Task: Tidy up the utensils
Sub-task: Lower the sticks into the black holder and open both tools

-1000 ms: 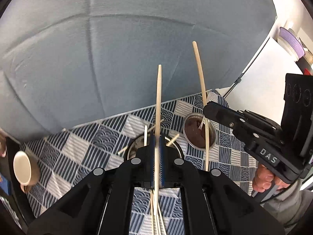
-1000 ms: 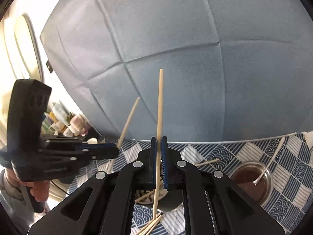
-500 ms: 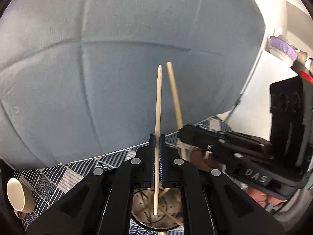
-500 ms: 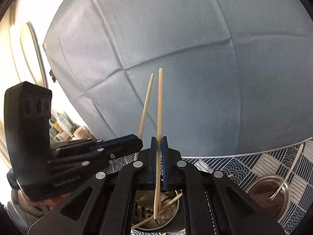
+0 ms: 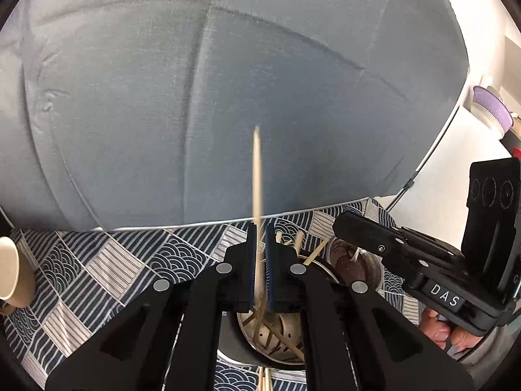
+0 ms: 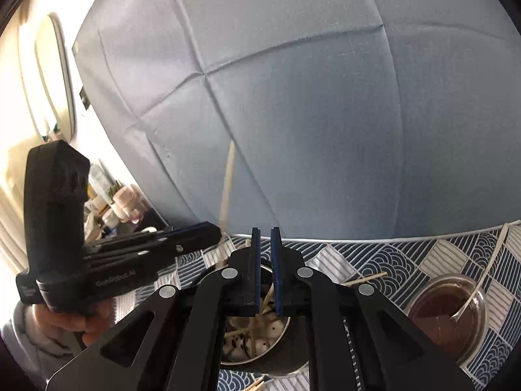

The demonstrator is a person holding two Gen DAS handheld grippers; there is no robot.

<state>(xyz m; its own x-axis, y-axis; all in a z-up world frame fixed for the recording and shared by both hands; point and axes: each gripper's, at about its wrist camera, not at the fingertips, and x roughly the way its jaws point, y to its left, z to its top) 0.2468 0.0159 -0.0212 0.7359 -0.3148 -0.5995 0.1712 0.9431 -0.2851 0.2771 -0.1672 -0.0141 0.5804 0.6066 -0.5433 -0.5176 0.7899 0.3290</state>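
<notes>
A metal utensil holder (image 5: 280, 335) stands on the patterned cloth and holds several wooden chopsticks; it also shows in the right wrist view (image 6: 254, 335). My left gripper (image 5: 260, 231) is directly above it, jaws slightly parted, with a blurred wooden chopstick (image 5: 257, 176) upright between them. Whether the pads still touch it I cannot tell. My right gripper (image 6: 263, 231) is above the same holder, jaws slightly apart and empty. In the right wrist view the left gripper (image 6: 208, 231) and its chopstick (image 6: 228, 182) are at left.
A glass bowl of brown sauce with a spoon (image 6: 449, 309) sits right of the holder. A beige cup (image 5: 13, 273) lies at the far left cloth edge. Loose chopsticks (image 5: 265, 379) lie in front of the holder. A grey cushion (image 5: 228, 97) rises behind the table.
My right gripper has opened and its chopstick has left the jaws. My left jaws have parted slightly and its chopstick sits lower and blurred. Both grippers are lower over the holder.
</notes>
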